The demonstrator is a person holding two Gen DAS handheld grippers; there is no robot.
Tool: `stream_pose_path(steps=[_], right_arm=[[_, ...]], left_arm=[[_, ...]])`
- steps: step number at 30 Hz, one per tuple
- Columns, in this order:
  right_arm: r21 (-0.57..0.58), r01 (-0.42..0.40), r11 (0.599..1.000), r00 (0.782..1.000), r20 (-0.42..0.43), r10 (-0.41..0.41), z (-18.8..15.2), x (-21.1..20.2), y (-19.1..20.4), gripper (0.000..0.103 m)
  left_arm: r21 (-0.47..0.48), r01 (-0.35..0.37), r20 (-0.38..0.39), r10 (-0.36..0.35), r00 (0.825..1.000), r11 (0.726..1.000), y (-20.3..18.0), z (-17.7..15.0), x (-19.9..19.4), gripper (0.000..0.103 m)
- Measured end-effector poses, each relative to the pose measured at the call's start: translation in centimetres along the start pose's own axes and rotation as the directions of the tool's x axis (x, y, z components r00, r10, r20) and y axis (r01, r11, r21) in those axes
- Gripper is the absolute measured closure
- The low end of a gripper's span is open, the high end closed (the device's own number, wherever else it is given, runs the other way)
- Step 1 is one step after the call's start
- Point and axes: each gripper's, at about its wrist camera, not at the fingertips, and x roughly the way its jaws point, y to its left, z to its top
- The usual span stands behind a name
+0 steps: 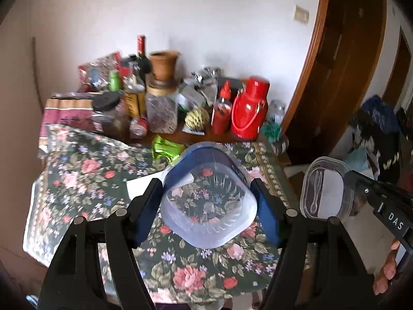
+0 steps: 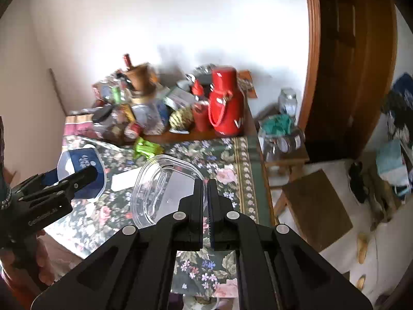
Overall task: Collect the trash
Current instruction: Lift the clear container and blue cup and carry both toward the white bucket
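Observation:
My left gripper [image 1: 206,188] is shut on a clear plastic tub with a blue label [image 1: 209,206]. Its blue pads [image 1: 144,209] press on the tub's two sides, and the tub hangs above the floral tablecloth [image 1: 85,175]. The right wrist view shows the same tub [image 2: 80,165] at the left. My right gripper [image 2: 205,184] is shut on the edge of a clear plastic lid [image 2: 160,188] with moulded cutlery shapes. That lid [image 1: 325,188] is also held off the table's right edge in the left wrist view. A green wrapper [image 1: 165,149] and a white paper [image 1: 140,184] lie on the cloth.
The back of the table is crowded with jars, bottles, a clay pot [image 1: 164,64], a red sauce bottle [image 1: 220,115] and a red thermos jug [image 1: 249,111]. A dark wooden door [image 2: 348,64] stands at the right. A low stool with cardboard [image 2: 315,206] and heaped clothes lie on the floor.

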Motion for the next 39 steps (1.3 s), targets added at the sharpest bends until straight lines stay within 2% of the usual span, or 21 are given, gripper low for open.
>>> stream_pose_path(steps=[4, 9, 13, 18, 22, 23, 24, 25, 26, 29, 31, 32, 33, 34, 35, 36, 37, 39], right_arm=[[-0.045, -0.011, 0.999, 0.998, 0.067, 0.014, -0.2, -3.6, 1.2, 0.1], [-0.04, 0.006, 0.999, 0.994, 0.112, -0.001, -1.4, -6.7, 2.8, 0.1], [-0.024, 0.041, 0.999, 0.991, 0.128, -0.038, -3.6, -8.7, 4.5, 0.1], [0.023, 0.062, 0.998, 0.991, 0.12, -0.064, -6.5, -10.9, 6.3, 0.1], [0.038, 0.079, 0.996, 0.989, 0.121, -0.083, -9.5, -12.7, 8.2, 0.1], [0.046, 0.081, 0.996, 0.989, 0.119, -0.086, -10.1, -13.0, 8.5, 0.1], [0.057, 0.083, 0.995, 0.99, 0.114, -0.089, -10.9, -13.4, 8.8, 0.1], [0.067, 0.083, 0.994, 0.989, 0.118, -0.09, -11.6, -13.8, 9.0, 0.1], [0.074, 0.087, 0.993, 0.989, 0.112, -0.095, -12.4, -14.1, 9.2, 0.1], [0.081, 0.108, 0.991, 0.989, 0.091, -0.115, -14.3, -14.7, 9.8, 0.1], [0.086, 0.123, 0.989, 0.99, 0.063, -0.129, -15.4, -14.5, 9.7, 0.1], [0.088, 0.129, 0.988, 0.99, 0.051, -0.134, -15.9, -14.4, 9.5, 0.1], [0.092, 0.135, 0.987, 0.99, 0.034, -0.139, -16.4, -14.0, 9.2, 0.1], [0.1, 0.139, 0.985, 0.99, 0.015, -0.141, -16.8, -13.5, 8.8, 0.1], [0.105, 0.14, 0.985, 0.99, 0.002, -0.141, -17.2, -13.2, 8.6, 0.1], [0.109, 0.143, 0.984, 0.99, -0.011, -0.143, -17.6, -12.8, 8.2, 0.1], [0.114, 0.148, 0.982, 0.989, -0.025, -0.146, -18.0, -12.4, 7.9, 0.1], [0.122, 0.148, 0.981, 0.989, -0.046, -0.144, -18.9, -11.6, 7.2, 0.1]], left_arm=[[-0.008, -0.019, 0.058, 0.02, 0.998, 1.0, 0.1, -0.9, -4.2, 0.035], [0.013, -0.025, 0.11, 0.024, 0.994, 1.0, 0.9, -2.5, -8.8, 0.037], [0.025, 0.007, 0.125, -0.01, 0.992, 1.0, 2.3, -4.4, -11.2, 0.038], [0.064, 0.103, 0.105, -0.11, 0.988, 0.993, 3.7, -7.3, -14.8, 0.041], [0.109, 0.122, 0.103, -0.133, 0.986, 0.987, 3.7, -10.0, -17.4, 0.044], [0.117, 0.133, 0.098, -0.145, 0.985, 0.984, 3.8, -10.8, -18.0, 0.058], [0.123, 0.153, 0.08, -0.164, 0.983, 0.98, 3.9, -11.4, -18.3, 0.102], [0.12, 0.175, 0.026, -0.179, 0.984, 0.977, 3.9, -12.1, -18.2, 0.101], [0.112, 0.188, 0.008, -0.19, 0.982, 0.976, 4.1, -12.7, -18.1, 0.101], [0.067, 0.277, -0.067, -0.272, 0.96, 0.959, 4.5, -14.5, -17.1, 0.101], [0.056, 0.305, -0.099, -0.299, 0.949, 0.951, 4.3, -15.5, -16.8, 0.101], [0.07, 0.298, -0.108, -0.29, 0.951, 0.952, 4.2, -16.0, -16.7, 0.1], [0.092, 0.273, -0.114, -0.262, 0.958, 0.958, 4.0, -16.5, -16.5, 0.092], [0.109, 0.252, -0.119, -0.239, 0.964, 0.962, 3.9, -16.9, -16.6, 0.078], [0.136, 0.22, -0.126, -0.203, 0.971, 0.966, 3.7, -17.4, -16.1, 0.07], [0.153, 0.198, -0.135, -0.178, 0.975, 0.968, 3.6, -17.8, -15.6, 0.056], [0.16, 0.185, -0.143, -0.163, 0.976, 0.969, 3.7, -18.2, -15.2, 0.049], [0.169, 0.166, -0.164, -0.139, 0.977, 0.971, 3.6, -19.2, -14.0, 0.047]])
